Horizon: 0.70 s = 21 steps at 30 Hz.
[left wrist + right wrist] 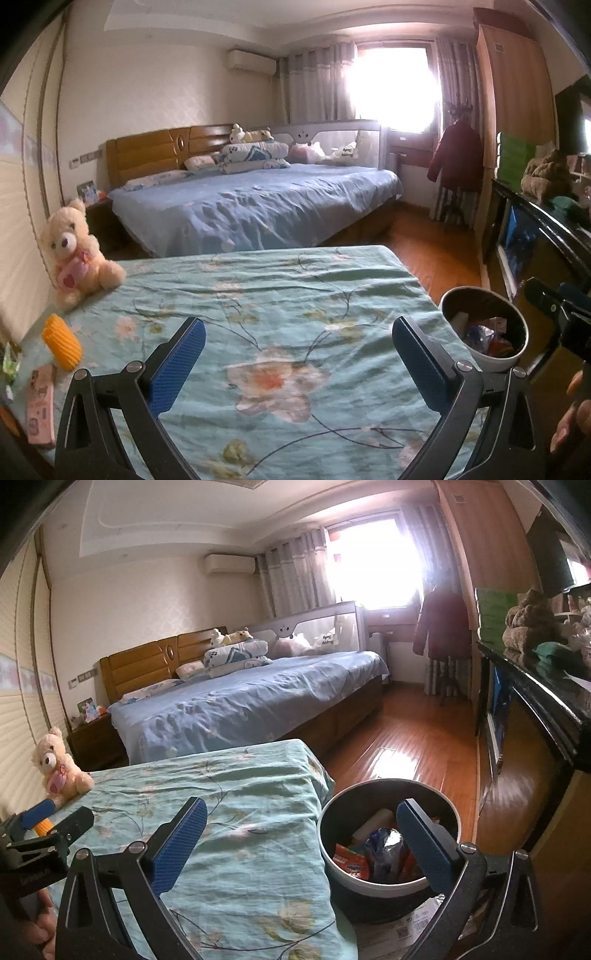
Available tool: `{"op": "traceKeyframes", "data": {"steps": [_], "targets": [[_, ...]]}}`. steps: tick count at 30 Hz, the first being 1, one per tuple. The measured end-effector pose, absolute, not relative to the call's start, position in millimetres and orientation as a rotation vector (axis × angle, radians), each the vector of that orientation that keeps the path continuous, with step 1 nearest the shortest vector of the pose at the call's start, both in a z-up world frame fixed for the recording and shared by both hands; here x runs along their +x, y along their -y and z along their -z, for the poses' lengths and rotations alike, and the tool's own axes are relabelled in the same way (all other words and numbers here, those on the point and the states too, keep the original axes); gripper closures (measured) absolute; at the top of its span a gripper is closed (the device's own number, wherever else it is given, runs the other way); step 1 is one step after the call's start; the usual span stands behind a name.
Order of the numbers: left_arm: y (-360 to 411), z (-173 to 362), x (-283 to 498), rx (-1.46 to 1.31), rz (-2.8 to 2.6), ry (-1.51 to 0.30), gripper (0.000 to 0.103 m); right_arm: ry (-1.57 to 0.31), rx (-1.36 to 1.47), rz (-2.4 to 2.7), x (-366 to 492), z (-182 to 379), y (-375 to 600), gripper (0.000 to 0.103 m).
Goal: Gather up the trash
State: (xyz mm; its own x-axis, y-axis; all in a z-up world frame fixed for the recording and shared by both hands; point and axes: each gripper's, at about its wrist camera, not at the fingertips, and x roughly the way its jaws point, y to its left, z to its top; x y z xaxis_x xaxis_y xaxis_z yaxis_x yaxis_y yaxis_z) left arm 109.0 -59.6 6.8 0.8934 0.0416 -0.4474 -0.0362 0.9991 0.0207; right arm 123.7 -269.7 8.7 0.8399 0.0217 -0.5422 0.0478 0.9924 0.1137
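Note:
The round trash bin (369, 888) stands on the floor beside the bed's right edge and holds several wrappers (384, 853) in red, blue and white. My right gripper (301, 812) is open and empty; its right finger hangs over the bin, its left over the green floral sheet (236, 775). My left gripper (298, 323) is open with nothing between its pads, above the middle of the sheet. The bin (491, 363) sits to its right. A crumpled green wrapper (9, 363) lies at the far left edge of the bed.
A teddy bear (74, 251), a yellow ribbed object (61, 347) and a flat pink item (40, 406) lie along the bed's left side by the wall. A large blue bed (251, 206) stands beyond. A dark cabinet (535, 709) lines the right, with wooden floor (406, 746) between.

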Motion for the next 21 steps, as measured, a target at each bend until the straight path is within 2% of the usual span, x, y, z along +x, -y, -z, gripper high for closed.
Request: {"op": "traceKeyframes", "data": {"steps": [21], "targets": [[52.3, -0.2, 116.5, 0.011, -0.031, -0.427, 0.001, -0.565, 0.108, 0.007, 120.9, -10.0, 265.8, 0.0]]}}
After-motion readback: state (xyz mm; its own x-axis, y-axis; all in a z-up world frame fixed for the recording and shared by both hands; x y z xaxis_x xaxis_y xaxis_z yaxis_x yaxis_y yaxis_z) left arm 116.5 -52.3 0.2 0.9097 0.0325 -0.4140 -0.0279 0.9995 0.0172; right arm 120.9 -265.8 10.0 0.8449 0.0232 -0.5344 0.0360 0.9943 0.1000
